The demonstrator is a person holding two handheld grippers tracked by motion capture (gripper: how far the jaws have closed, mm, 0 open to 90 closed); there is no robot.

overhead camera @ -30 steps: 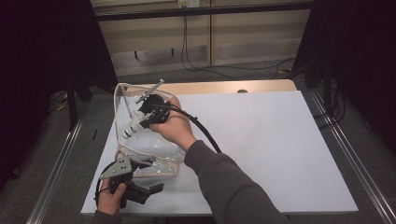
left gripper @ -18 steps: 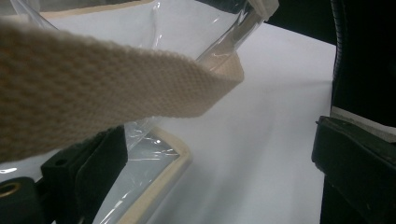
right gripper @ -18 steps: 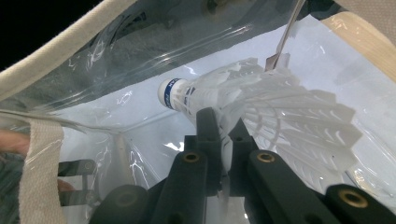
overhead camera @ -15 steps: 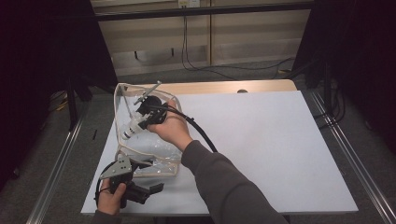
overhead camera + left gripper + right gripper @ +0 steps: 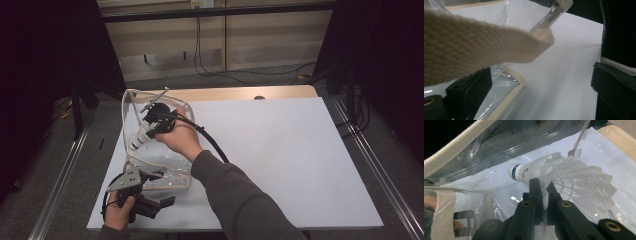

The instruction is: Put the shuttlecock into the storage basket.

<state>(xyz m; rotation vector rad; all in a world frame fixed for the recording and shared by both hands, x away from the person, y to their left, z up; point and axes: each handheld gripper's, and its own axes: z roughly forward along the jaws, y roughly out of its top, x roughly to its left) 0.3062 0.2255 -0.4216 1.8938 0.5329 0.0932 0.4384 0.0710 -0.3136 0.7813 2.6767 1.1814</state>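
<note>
Now, from the high view, the right gripper point(image 5: 150, 121) hangs over the clear bag point(image 5: 172, 172) at the table's point(image 5: 300, 165) left side, while the left gripper point(image 5: 150, 192) sits at the bag's near edge. In the left gripper view, its jaws stand wide around the bag's webbing strap point(image 5: 474, 47) (not pinching it). In the right gripper view, jaws clamp a white shuttlecock point(image 5: 564, 176) inside the bag's mouth. Next, likely: lower it, then release.

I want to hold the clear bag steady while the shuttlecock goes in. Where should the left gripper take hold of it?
Probably the woven strap at the bag's near edge. It arches free just above the left gripper, flat and firm, unlike the slippery clear wall. Come from the person's side, jaws across its width, away from the right gripper pinching the shuttlecock.
</note>
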